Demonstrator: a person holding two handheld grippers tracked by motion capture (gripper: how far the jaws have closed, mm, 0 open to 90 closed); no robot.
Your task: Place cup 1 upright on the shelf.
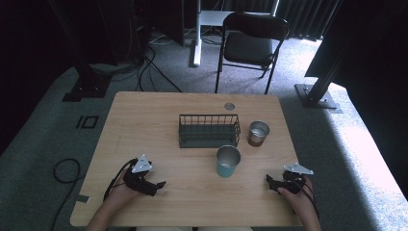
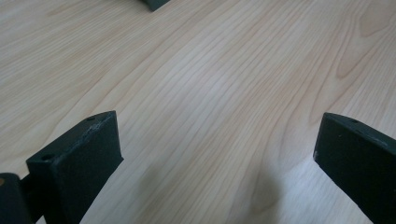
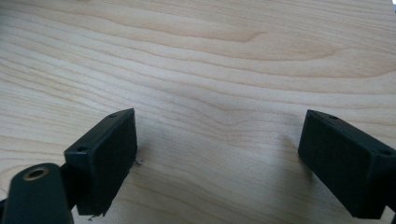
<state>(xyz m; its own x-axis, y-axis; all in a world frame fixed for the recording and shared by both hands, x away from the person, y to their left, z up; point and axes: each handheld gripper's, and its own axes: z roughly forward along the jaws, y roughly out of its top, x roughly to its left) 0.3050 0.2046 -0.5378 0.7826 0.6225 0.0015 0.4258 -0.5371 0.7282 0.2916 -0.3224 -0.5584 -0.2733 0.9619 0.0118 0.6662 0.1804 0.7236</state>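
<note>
The teal cup (image 1: 227, 161) stands upright on the tabletop (image 1: 159, 120), a little right of the middle and nearer the person's edge than the other things, its open mouth up. It is the thing nearest both grippers, yet it is touched by neither. Just behind it and slightly to its left sits the dark wire rack (image 1: 209, 130), its long side running across the tabletop; the cup is close to the rack's front right corner but apart from it. To the right of the rack, just beside its end, stands a shorter metal cup (image 1: 258, 133) with a brownish lower half, also upright. Farther back, near the far edge, a small round grommet (image 1: 229, 106) is set into the wood. The left gripper (image 1: 155, 185) lies low at the near left of the tabletop in the person's left hand (image 1: 118, 192), well apart from the teal cup; in the left gripper view its jaws stand wide apart with bare wood grain between them, and a dark corner of the rack (image 2: 154, 3) shows at the top edge. The right gripper (image 1: 272, 183) rests at the near right in the right hand (image 1: 300, 199), nearer to the teal cup than the left one; in the right gripper view its jaws are likewise spread wide over bare wood, gripping nothing. Beyond the tabletop, a black folding chair (image 1: 250, 45) stands on the grey carpet.
</note>
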